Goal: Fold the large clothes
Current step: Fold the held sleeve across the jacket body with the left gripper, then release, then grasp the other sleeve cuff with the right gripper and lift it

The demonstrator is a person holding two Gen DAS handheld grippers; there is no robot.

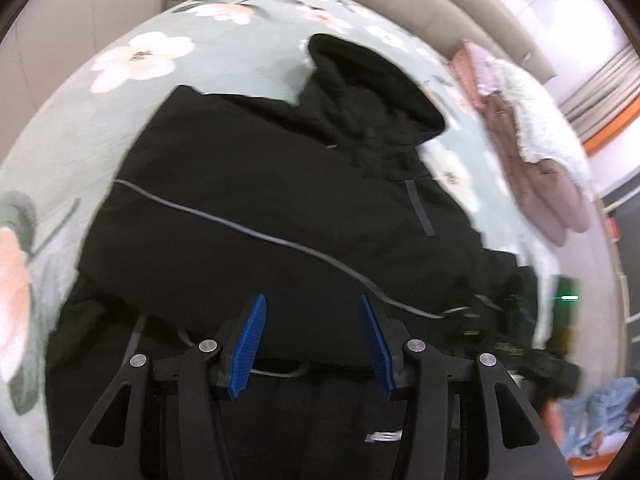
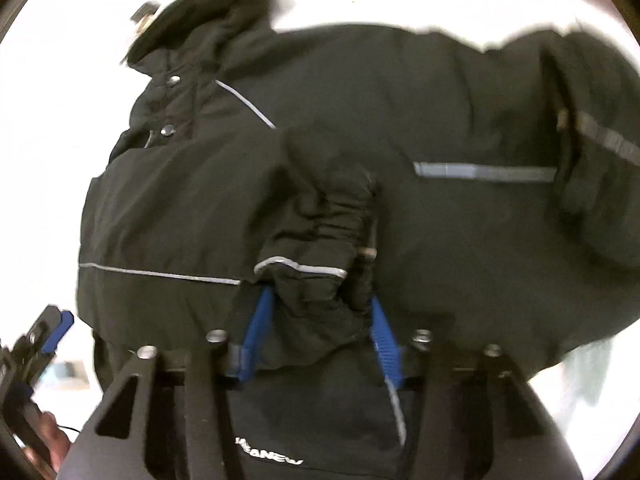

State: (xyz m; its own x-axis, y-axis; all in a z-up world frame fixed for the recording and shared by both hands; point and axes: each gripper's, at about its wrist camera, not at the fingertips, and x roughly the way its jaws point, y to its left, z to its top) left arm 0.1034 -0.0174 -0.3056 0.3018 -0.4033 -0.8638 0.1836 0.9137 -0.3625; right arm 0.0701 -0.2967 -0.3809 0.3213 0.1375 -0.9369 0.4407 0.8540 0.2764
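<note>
Jacket (image 1: 260, 184) looks bulky, floppy and slick, so right tool (image 2: 318, 336) pinches its bunched cuff (image 2: 320, 248) while left tool (image 1: 312, 344) hangs half-open, empty.

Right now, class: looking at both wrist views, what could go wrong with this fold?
1. The right gripper holds only the bunched sleeve cuff of the black jacket; it may slip free.
2. The left gripper is open and holds nothing, so the bulky jacket could shift on the floral bedspread.
</note>
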